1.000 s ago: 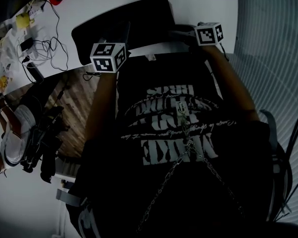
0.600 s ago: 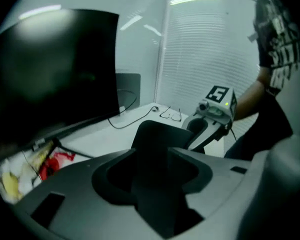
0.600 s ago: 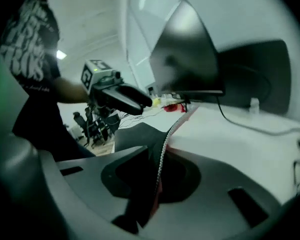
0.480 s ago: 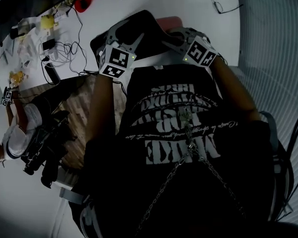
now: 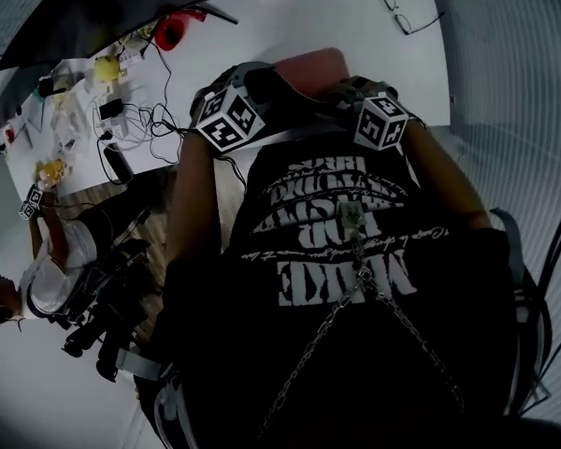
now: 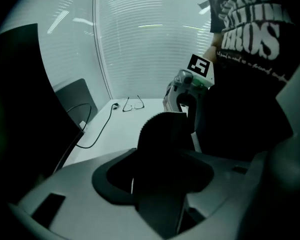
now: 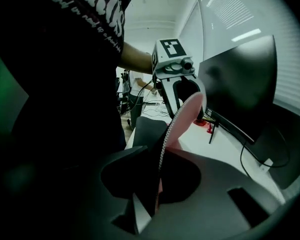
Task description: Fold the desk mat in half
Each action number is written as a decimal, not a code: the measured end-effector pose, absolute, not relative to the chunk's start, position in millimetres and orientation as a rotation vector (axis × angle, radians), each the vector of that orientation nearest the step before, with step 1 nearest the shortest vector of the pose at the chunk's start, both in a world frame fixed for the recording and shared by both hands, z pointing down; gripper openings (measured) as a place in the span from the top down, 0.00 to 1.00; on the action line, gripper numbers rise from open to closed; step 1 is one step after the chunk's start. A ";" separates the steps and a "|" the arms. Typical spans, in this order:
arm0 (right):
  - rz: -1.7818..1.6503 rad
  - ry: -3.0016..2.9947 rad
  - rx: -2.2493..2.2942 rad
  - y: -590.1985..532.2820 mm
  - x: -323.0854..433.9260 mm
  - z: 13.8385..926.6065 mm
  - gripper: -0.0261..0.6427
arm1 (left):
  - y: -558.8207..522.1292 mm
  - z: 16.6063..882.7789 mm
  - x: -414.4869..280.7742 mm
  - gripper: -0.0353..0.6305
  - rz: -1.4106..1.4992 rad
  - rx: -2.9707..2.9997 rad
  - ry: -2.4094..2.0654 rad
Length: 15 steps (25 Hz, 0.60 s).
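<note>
the black t-shirt (image 6: 250,59) carries white block lettering. in the left gripper view, the word "bros" (image 6: 255,36) is readable at the end of one line; the line above it and the small script below it are not legible. in the head view the same print appears upside down and cannot be read reliably. the cube (image 7: 170,48) on the left gripper (image 7: 184,100) and the cube (image 6: 200,66) on the right gripper (image 6: 183,101) show black-and-white square marker patterns.

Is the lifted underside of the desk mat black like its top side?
No, the desk mat shows a pink underside where it curls up in the right gripper view.
</note>
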State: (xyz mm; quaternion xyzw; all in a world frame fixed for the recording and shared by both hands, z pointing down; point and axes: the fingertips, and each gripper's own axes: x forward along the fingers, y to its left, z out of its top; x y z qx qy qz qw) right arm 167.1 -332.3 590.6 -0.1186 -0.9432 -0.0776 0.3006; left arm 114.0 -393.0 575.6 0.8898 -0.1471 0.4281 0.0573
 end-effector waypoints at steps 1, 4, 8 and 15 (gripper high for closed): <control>-0.183 -2.502 -0.297 -332.5 167.7 593.4 0.89 | -390.8 574.8 112.0 0.64 1.315 2.692 -0.429; -0.099 -2.518 -0.228 -335.7 171.4 598.6 0.89 | -373.6 567.2 111.9 0.74 1.254 2.671 -0.343; -0.051 -2.540 -0.196 -341.7 172.1 590.1 0.89 | -351.2 562.0 116.1 0.75 1.105 2.618 -0.285; -0.047 -2.529 -0.260 -349.0 158.3 593.4 0.89 | -348.3 571.5 95.7 0.91 1.344 2.614 -0.516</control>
